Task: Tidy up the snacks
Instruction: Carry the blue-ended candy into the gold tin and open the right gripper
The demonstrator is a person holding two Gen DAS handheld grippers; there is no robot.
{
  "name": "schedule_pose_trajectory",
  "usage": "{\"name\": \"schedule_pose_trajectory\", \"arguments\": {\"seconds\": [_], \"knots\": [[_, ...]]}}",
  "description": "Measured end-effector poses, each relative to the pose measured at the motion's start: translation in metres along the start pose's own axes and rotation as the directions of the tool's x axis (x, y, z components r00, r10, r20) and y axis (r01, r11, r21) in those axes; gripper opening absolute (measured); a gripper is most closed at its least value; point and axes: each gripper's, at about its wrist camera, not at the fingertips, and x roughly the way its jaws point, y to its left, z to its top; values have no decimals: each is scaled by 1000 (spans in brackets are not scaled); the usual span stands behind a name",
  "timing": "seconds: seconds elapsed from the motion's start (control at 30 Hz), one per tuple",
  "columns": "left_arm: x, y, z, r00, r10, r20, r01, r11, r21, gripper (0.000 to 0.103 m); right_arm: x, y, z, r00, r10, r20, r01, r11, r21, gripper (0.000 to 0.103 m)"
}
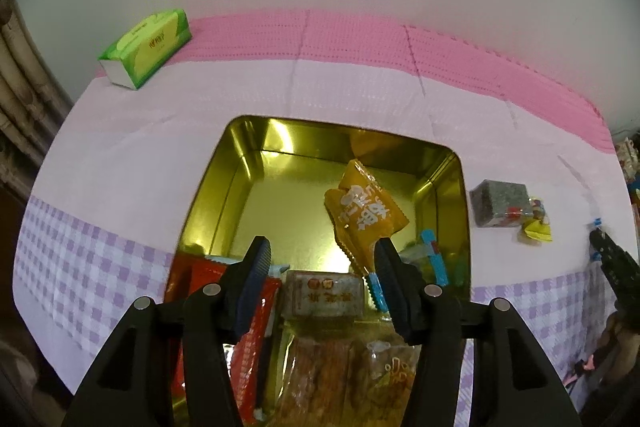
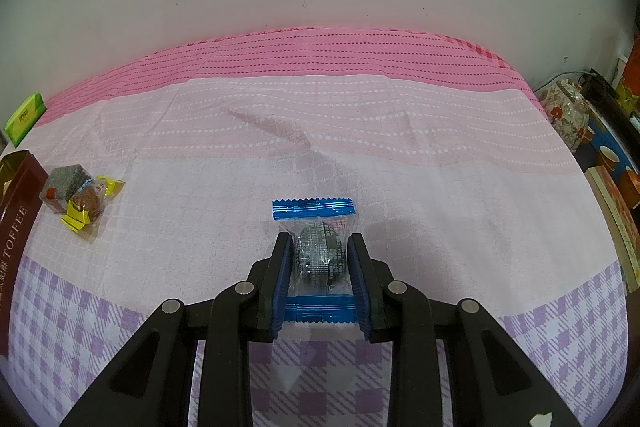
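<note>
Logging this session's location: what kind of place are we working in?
Most likely a home, at a table against a plain wall. It wears a pink and purple checked tablecloth, with a green tissue box on it and a gold tin of assorted snacks; household clutter sits at the side.

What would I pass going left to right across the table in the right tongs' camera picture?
Green box → toffee tin → grey snack → yellow-wrapped sweet → blue-ended packet in the tongs.

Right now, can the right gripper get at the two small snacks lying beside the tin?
Probably not yet: the right gripper has its jaws shut on a blue-edged packet. The cloth toward the snacks looks bare.
</note>
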Motion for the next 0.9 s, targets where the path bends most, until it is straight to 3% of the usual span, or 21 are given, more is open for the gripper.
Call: {"name": "schedule_pose_trajectory", "arguments": {"seconds": [0.33, 0.53, 0.77, 0.9], "knots": [[-39, 11, -16, 986, 104, 132, -110, 993, 44, 65, 0, 0, 0, 1000, -1, -1, 1, 1000, -3, 27], [-46, 25, -30, 972, 167, 163, -179, 982, 60, 67, 0, 2, 0, 1000, -3, -1, 3, 1000, -13, 26], [-49, 41, -43, 967, 188, 173, -198, 979, 46, 70, 1, 5, 4, 1000, -16, -25, 16, 1000, 5, 24], [-50, 47, -49, 963, 198, 185, -209, 977, 43, 70, -2, 9, 6, 997, -64, -34, 65, 998, 13, 23]]}}
